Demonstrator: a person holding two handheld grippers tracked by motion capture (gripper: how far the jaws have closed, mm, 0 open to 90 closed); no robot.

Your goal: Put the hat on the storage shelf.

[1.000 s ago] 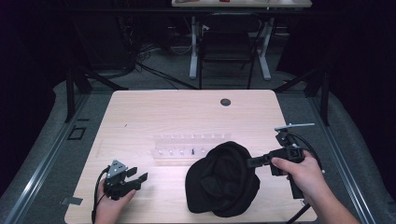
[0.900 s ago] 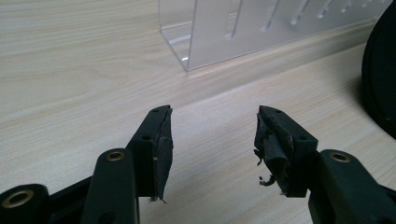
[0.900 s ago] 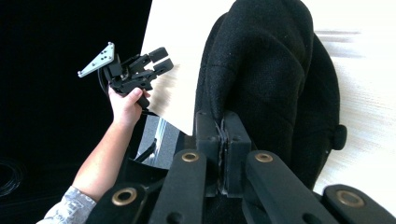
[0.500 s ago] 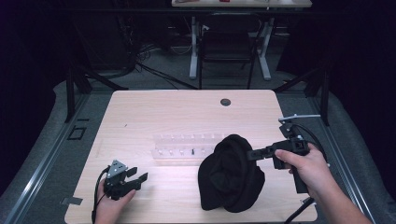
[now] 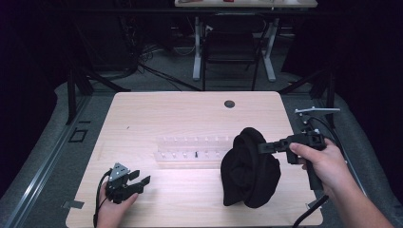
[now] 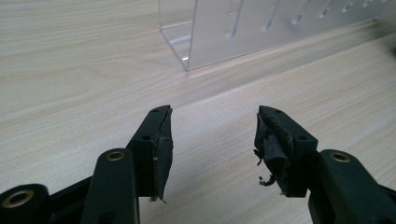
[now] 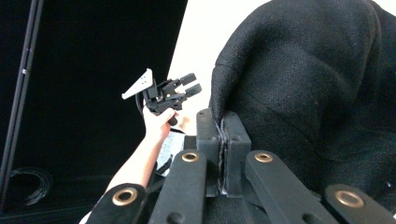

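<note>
One black cloth hangs in a bunched fold at about four o'clock on the surface, its lower part touching the wood, its top edge lifted. The right gripper has its jaws pressed together on that top edge; the right gripper view shows the fabric pinched between them. Just beside the cloth, toward nine o'clock, lies one clear plastic rack, its right end meeting the cloth. The left gripper rests near seven o'clock, close to the near edge, jaws spread wide with nothing between them. The far half of the surface is open, bar one small dark hole at twelve o'clock.
</note>
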